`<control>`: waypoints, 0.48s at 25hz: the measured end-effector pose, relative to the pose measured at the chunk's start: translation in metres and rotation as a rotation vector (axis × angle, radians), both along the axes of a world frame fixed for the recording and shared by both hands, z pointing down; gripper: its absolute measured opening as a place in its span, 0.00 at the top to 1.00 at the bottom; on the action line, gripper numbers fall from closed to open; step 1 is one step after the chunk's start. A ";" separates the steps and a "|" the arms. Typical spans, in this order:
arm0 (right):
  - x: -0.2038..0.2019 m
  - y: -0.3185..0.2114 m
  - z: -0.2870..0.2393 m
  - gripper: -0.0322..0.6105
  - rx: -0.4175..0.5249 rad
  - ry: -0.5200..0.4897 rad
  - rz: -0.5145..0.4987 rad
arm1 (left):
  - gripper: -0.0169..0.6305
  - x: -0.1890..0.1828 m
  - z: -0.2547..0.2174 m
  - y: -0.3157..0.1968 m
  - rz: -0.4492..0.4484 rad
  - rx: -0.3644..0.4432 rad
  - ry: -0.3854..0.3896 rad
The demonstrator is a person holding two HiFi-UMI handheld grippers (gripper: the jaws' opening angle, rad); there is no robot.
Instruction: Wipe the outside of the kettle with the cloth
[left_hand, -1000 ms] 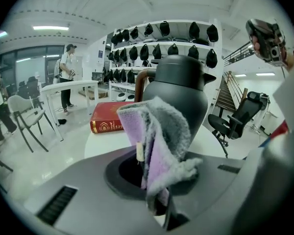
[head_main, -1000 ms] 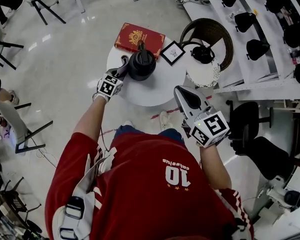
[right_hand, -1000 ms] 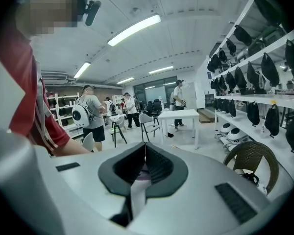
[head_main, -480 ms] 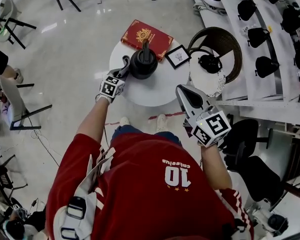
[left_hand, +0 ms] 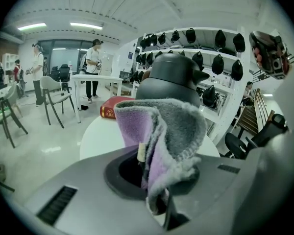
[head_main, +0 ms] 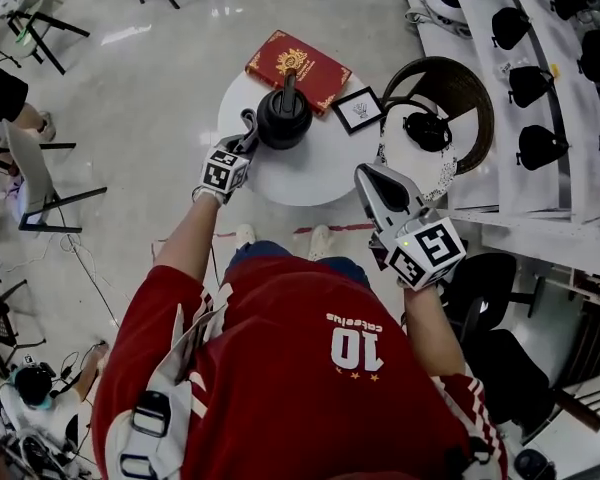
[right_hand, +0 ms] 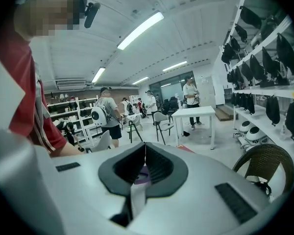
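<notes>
Kettle (head_main: 284, 118) upright on the round white worktop (head_main: 320, 173), just beside a red book (head_main: 298, 66) and a small picture frame (head_main: 359, 110). Left claw (head_main: 242, 140) clamped tight on a grey and purple cloth (left_hand: 161, 131), bunched end poking out past the tips toward the kettle's left side, near or touching it; cannot tell which. Looks like the wiping step itself. To do it well: lay the loose fold flat against the wall, sweep around the curve rather than poke, keep pressure light enough not to tip or slide the pot, work around handle and spout. Left arm stretched forward, wrist low by the worktop. Right claw (head_main: 372, 183) pressed together with nothing in it, held back by the worktop's near edge, well apart from the kettle; worth bringing in to steady.
</notes>
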State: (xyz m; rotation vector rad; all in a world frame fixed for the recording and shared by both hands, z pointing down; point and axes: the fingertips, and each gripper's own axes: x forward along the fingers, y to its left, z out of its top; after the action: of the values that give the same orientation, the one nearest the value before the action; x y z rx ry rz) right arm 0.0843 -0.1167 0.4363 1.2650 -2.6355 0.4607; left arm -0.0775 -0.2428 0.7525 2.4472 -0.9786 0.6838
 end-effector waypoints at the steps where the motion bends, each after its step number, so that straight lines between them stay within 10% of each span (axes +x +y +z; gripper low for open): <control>1: 0.003 0.000 0.000 0.92 0.000 -0.005 -0.005 | 0.91 0.000 0.000 0.002 -0.006 -0.001 -0.004; 12: 0.033 -0.001 0.003 0.92 -0.005 -0.040 -0.053 | 0.91 0.017 0.006 0.020 -0.092 -0.019 -0.009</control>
State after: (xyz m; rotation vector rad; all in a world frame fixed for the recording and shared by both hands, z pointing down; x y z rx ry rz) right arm 0.1177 -0.1172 0.4396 1.1938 -2.6921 0.4885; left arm -0.0605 -0.2228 0.7584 2.3689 -1.0755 0.6700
